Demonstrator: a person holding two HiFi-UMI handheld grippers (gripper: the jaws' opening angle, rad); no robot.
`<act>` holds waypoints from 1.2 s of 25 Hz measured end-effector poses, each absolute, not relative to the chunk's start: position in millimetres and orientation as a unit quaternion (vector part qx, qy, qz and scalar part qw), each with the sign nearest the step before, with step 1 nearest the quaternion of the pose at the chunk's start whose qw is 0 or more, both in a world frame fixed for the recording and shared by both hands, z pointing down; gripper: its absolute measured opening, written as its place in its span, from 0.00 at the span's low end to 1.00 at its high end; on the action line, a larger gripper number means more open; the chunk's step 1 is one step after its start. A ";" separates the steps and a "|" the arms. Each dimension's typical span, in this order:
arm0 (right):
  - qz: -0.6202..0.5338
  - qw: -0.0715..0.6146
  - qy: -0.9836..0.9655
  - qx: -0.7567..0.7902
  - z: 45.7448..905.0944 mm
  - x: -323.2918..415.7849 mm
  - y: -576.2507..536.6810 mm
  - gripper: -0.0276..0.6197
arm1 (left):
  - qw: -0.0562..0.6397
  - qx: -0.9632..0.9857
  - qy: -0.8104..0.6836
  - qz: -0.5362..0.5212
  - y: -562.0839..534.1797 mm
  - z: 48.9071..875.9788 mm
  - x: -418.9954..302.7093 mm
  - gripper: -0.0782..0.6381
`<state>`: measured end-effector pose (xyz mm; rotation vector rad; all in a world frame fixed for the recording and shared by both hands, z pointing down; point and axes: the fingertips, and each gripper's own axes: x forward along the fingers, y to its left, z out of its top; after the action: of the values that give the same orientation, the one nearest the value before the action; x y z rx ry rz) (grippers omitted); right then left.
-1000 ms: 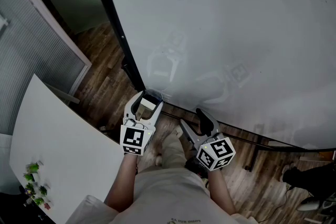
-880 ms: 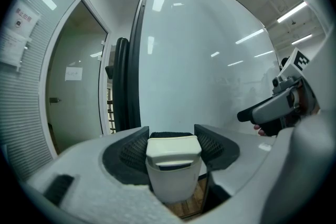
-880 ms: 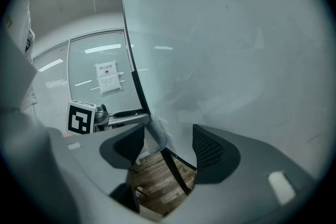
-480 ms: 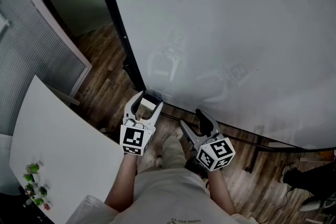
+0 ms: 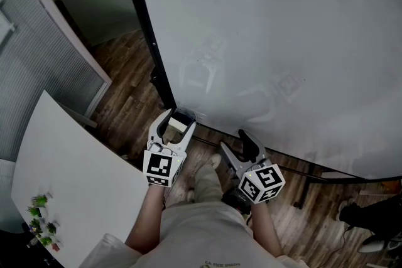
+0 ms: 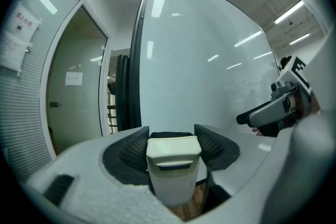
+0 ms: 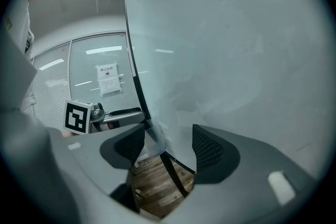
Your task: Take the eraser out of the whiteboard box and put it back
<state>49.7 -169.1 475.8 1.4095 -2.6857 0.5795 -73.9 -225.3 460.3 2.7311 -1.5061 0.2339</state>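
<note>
Head view is showing the big, glossy whiteboard point(image 5: 282, 41) standing over a dark plank floor point(image 5: 125, 91). My left claw point(image 5: 176, 119) is clenching the eraser point(image 5: 178, 125), a cream, blocky plastic piece backed with dark felt. It is sitting squarely between the ribbed black pads, near the board's lower corner. My right claw point(image 5: 237, 142) is hanging released, its jaws gaping on nothing.

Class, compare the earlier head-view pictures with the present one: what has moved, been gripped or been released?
Nothing visibly moved, and nothing was taken hold of or let go. The left tool stays shut on the eraser near the whiteboard and its lower corner. The right tool stays open and empty beside it.
</note>
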 end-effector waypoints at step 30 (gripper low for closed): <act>0.171 0.011 -0.878 0.447 457.7 47.2 -147.3 0.48 | -0.022 0.868 -0.495 0.036 -198.8 411.6 -78.2 0.48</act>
<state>47.2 -147.3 457.7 1.3946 -2.7399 0.5339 -78.2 -198.8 411.6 2.7655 -1.5764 0.1150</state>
